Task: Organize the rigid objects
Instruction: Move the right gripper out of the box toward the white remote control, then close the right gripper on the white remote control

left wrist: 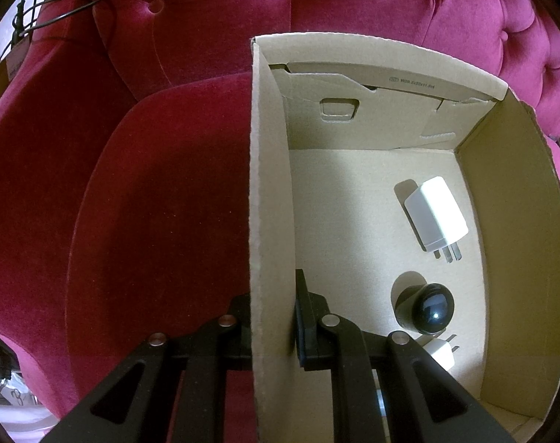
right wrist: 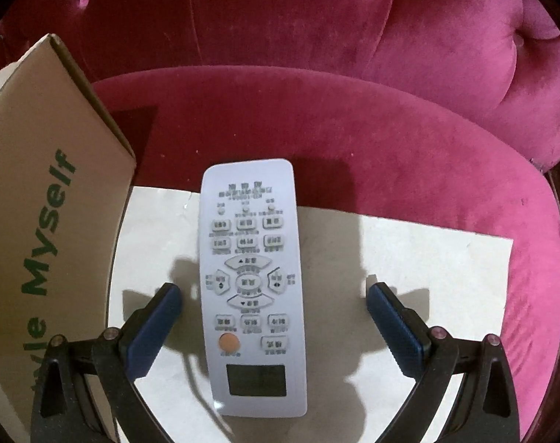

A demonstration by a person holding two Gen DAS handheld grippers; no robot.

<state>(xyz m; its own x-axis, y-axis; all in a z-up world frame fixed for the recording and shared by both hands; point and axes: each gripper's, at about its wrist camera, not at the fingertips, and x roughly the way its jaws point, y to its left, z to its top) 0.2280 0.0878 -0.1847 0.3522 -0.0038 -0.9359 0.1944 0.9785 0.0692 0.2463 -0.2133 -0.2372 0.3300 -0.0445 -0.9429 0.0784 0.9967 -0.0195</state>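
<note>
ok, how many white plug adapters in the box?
2. A large adapter lies mid-floor toward the right wall; a small adapter is nearer, beside the black round object, partly hidden behind the gripper linkage.

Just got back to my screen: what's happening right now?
The left hand-held gripper is shut on the cardboard box's wall. Inside the box lie a white charger, a black round object and a small white plug. The right hand-held gripper is open, straddling the white remote, not yet gripping.

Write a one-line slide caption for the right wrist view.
Open right gripper straddles a white remote lying on white paper, beside a cardboard box on a magenta sofa.
</note>
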